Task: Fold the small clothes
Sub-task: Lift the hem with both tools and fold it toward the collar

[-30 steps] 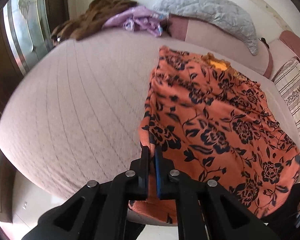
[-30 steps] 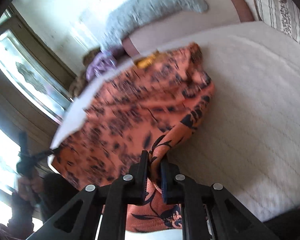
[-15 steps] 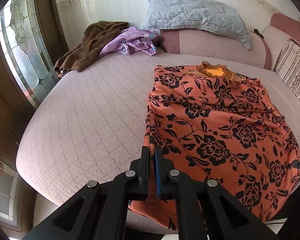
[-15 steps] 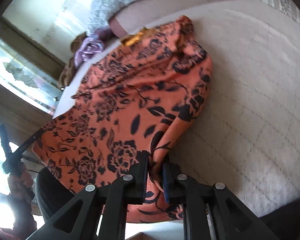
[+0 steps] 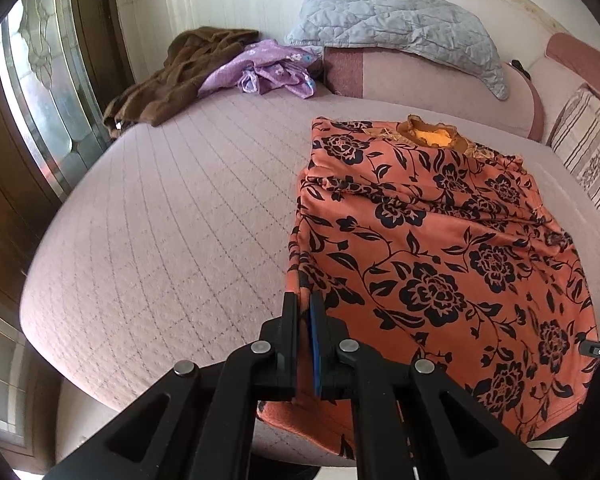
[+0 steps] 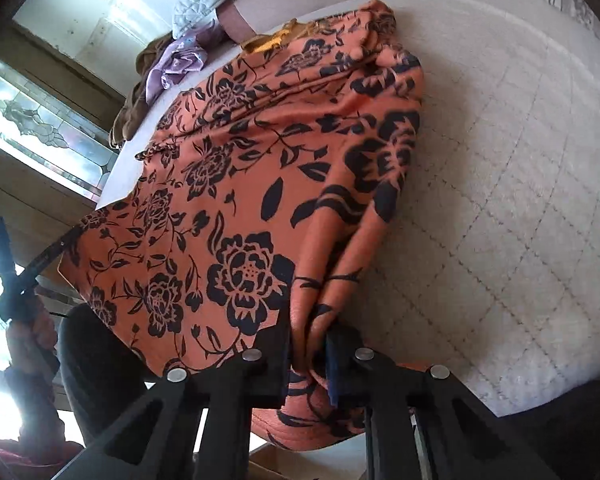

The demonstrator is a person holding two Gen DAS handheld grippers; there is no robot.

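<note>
- The left tongs (image 5: pixel 305 312) are pinched shut on the near left edge of the orange flowered garment (image 5: pixel 440 248), with a thin fold of cloth caught between the two black fingers.
- The right tongs (image 6: pixel 309 344) are clamped on a thicker bunch of the same garment at its near right edge; the cloth bulges up between the fingers and hangs below them.
- The garment lies spread on the bed (image 5: pixel 172 232), stretching away from both tongs, its yellow-lined neck opening (image 5: pixel 432 136) at the far end. Its near hem hangs over the bed's edge below the tongs.
- Ahead and to the left of the left tongs the quilted bed cover is bare.
- Far beyond the left tongs, at the head of the bed, lie a brown garment (image 5: pixel 172 76) and a purple one (image 5: pixel 268 68), touching each other, with a grey pillow (image 5: pixel 400 24) just to their right.
- In the right wrist view a hand (image 6: pixel 32 332) grips the left tool's handle, low on the left.
</note>
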